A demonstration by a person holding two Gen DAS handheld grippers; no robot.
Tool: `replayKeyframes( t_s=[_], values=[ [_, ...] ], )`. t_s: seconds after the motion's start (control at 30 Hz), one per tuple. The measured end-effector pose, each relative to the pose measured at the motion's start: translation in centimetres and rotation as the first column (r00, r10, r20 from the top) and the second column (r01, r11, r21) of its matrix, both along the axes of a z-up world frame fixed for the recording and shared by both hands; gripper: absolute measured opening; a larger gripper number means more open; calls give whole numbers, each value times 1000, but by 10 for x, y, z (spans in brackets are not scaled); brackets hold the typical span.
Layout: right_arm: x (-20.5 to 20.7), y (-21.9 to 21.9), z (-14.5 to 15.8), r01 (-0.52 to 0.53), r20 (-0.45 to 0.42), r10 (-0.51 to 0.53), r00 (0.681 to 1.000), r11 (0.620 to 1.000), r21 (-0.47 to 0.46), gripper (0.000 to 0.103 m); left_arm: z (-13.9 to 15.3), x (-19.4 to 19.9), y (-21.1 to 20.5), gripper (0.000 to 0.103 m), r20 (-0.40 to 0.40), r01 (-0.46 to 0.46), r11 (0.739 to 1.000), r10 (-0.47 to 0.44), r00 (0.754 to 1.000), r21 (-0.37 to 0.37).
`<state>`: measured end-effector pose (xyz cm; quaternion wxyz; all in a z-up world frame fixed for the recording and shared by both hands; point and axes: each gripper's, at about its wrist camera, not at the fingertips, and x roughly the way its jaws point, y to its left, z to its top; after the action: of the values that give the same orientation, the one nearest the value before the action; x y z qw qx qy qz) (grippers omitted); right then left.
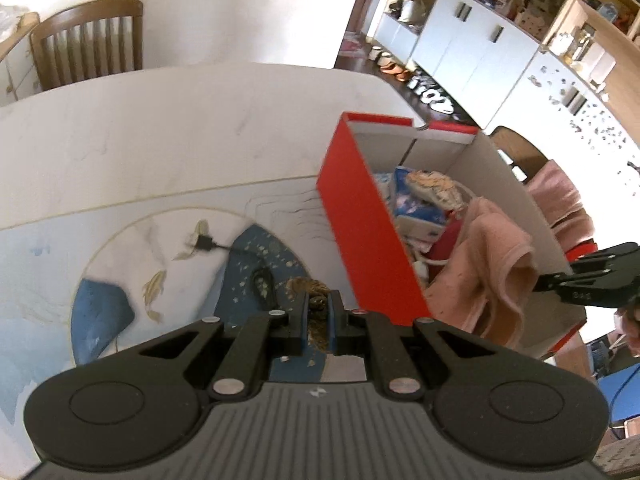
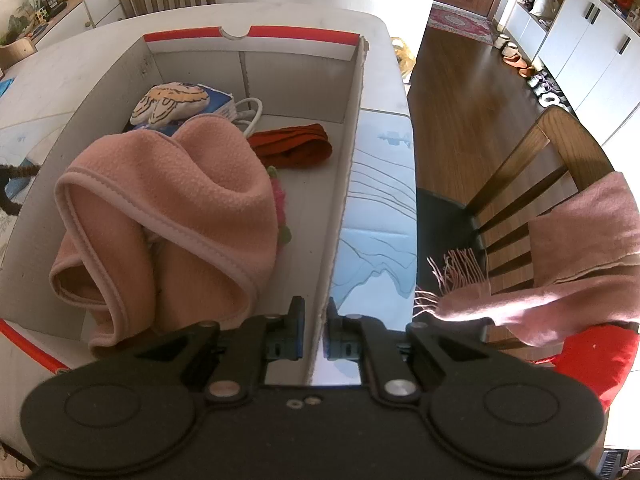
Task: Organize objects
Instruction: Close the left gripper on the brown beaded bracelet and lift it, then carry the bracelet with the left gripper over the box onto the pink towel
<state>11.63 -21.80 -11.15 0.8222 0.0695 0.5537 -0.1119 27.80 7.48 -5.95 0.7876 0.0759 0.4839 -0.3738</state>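
Observation:
My left gripper [image 1: 320, 300] is shut on a brown fuzzy braided thing [image 1: 304, 286], held just above the blue-and-white table mat [image 1: 120, 264] and left of the red cardboard box [image 1: 360, 216]. In the right wrist view, my right gripper [image 2: 314, 304] is shut on the box's near right wall [image 2: 352, 120]. The box holds a pink towel [image 2: 180, 208], a plush toy [image 2: 168, 104], a blue packet [image 2: 218, 102], a white cable [image 2: 250, 114] and a red cloth [image 2: 296, 148]. The right gripper [image 1: 552, 280] also shows at the box's right side in the left wrist view.
A black cable with a plug [image 1: 208, 243] lies on the mat ahead of the left gripper. A wooden chair [image 1: 88, 40] stands behind the white table [image 1: 180, 120]. Right of the table a second chair [image 2: 532, 168] carries a pink fringed scarf [image 2: 580, 260] above a red cushion [image 2: 592, 356].

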Motion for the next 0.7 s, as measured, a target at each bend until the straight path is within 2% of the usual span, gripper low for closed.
replayKeyframes(
  t_s=[0.43, 0.7],
  values=[
    [1, 2, 1, -4, -3, 4, 1000, 1000, -10, 5, 53, 2, -24, 8, 61, 95, 994, -91, 994, -63],
    [1, 2, 1, -4, -2, 4, 1000, 1000, -11, 5, 85, -12, -57, 8, 113, 207, 972, -194, 974, -110]
  ],
)
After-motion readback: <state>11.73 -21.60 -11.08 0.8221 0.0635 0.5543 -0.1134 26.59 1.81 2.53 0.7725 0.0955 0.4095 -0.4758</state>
